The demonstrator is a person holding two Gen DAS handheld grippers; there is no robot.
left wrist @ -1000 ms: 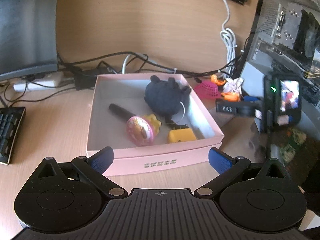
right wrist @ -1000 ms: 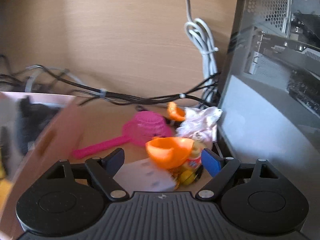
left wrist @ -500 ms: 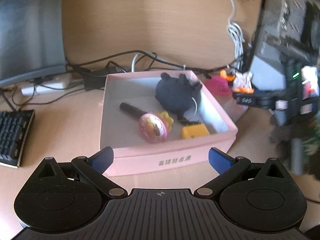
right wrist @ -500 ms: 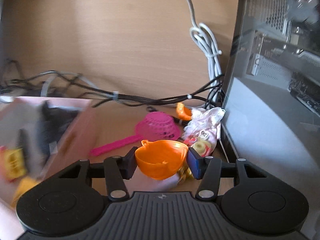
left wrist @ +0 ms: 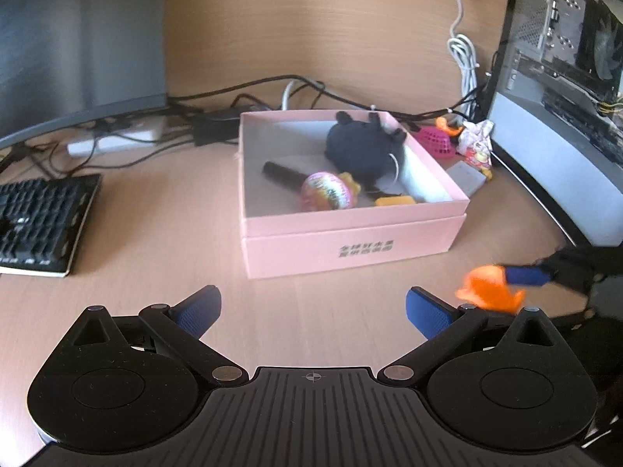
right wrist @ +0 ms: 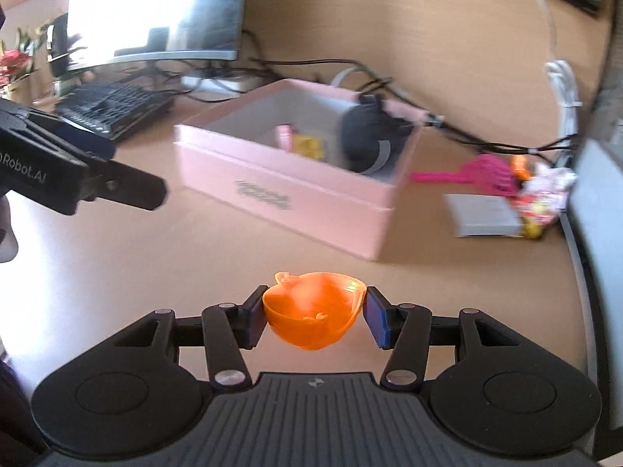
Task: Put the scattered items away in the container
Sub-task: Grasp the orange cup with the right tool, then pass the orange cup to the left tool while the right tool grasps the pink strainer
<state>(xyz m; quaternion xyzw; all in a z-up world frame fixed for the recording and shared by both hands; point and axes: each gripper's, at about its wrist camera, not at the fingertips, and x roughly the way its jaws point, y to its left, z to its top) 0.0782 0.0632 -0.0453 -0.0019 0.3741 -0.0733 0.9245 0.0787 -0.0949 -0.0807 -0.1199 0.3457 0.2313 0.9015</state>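
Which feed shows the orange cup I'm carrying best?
The right wrist view: the orange cup sits centred and sharp, pinched between the right tongs, hollow side visible. The left wrist view catches it only as a blurred orange blob near the right edge.

Readable text is scarce here.

Left gripper [right wrist: 78, 179], seen from the right wrist camera: white lettering on its black side, "nRobot.AI", the start cut off by the frame edge.

Pink box [left wrist: 350, 249]: two short rows of dark printed characters on the front wall, below the lid seam. They look like Chinese script, too soft to make out. The same print shows on the box wall in the right wrist view, smeared by blur.

Keyboard [left wrist: 39, 218]: key legends show as pale specks only, not legible.

Snack packet [left wrist: 477, 148] beside the computer case: coloured print, unreadable.
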